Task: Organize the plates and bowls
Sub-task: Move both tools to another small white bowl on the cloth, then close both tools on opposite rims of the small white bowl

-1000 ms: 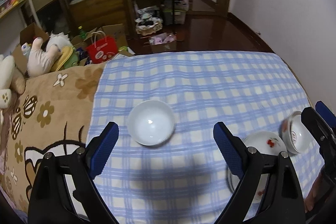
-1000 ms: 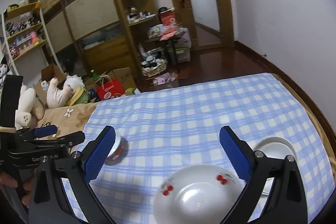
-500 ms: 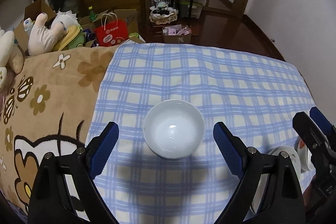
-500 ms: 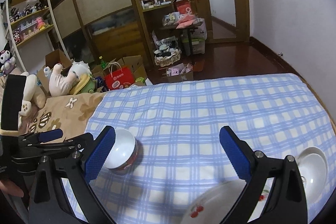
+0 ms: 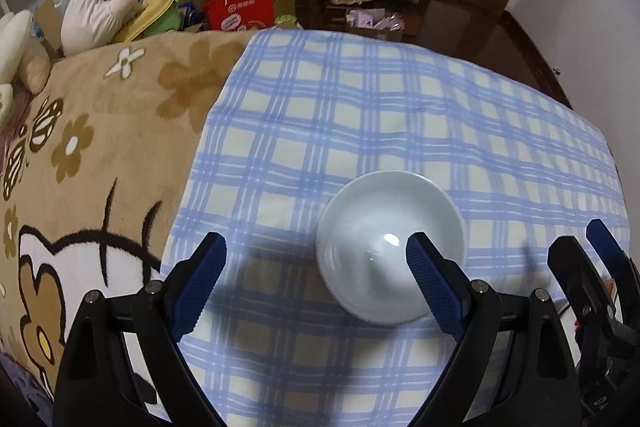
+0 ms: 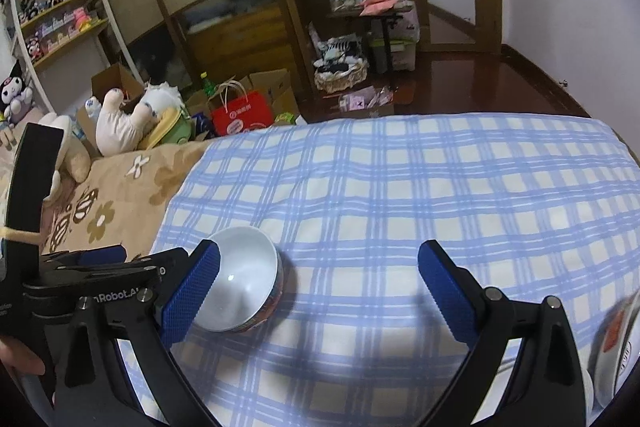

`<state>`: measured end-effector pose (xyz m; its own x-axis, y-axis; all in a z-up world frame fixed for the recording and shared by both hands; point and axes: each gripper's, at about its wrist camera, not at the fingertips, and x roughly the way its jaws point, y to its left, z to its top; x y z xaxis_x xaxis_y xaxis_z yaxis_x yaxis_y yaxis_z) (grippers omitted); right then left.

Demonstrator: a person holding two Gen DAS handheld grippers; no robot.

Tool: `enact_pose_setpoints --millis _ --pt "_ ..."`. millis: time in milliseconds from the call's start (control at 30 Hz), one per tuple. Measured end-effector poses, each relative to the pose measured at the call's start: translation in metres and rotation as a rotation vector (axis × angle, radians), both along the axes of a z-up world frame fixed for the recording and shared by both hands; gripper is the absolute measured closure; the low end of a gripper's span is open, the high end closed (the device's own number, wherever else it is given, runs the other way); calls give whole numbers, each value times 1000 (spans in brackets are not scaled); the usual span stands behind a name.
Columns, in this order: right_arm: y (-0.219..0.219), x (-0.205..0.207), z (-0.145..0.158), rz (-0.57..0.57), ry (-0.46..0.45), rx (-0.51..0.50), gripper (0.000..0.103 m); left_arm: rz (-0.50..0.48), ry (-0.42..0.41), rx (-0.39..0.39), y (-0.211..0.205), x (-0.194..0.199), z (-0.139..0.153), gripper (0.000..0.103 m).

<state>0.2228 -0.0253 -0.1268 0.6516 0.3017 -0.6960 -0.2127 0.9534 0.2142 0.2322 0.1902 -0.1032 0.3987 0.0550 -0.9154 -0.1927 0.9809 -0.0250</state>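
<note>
Two sets of tongs in play, both spread wide, both empty. Left tongs [image 5: 316,259] hover over the white bowl [image 5: 390,247]; one blue pad sits in front of the bowl's inside, the other is well off to its side over the checked cloth [image 5: 360,115]. Can't tell if that pad touches the glaze. Right tongs [image 6: 318,267] are beside the same bowl [image 6: 240,283], nothing between the pads but cloth.

Bowl location: on the checked cloth, near the cloth's edge next to the brown flower blanket [image 5: 100,131]. Surface is a bed, so soft underneath.

Handling, my read: glazed ceramic, stiff, slick, chips if knocked, moderate weight. Bed gives, so pressing down will tip it. Best hold is across the rim wall, one pad inside and one outside, not across the full width.

Orientation: mouth up, sitting on its foot, slightly tilted in the right wrist view. Round, so no long axis in plan; its only axis runs up through the foot. Coloured band shows on the outer wall near the base.

Right of the bowl, at the frame edge, a red-patterned dish [image 6: 616,335], blurred. Beyond the bed: red paper bag [image 6: 240,117], plush toys [image 6: 132,119], shelves.
</note>
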Motion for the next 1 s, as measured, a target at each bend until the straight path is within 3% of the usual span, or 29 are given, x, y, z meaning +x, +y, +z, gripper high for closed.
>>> enact_pose_setpoints --millis 267,467,633,667,767,1000 --pt "17 10 -20 29 48 -27 0 55 52 -33 15 8 -21 13" --pt "28 14 -36 54 95 -72 0 62 89 -45 18 12 -37 19" --pt "35 20 -51 79 174 -103 15 61 123 -66 19 13 -47 38" --pt "36 21 -53 86 188 -109 20 60 118 -66 19 12 -46 38" --pt "41 25 -59 108 222 -137 36 65 121 -91 22 12 -50 54" --pt "48 31 -68 125 282 -117 58 63 149 -105 20 13 -59 64"
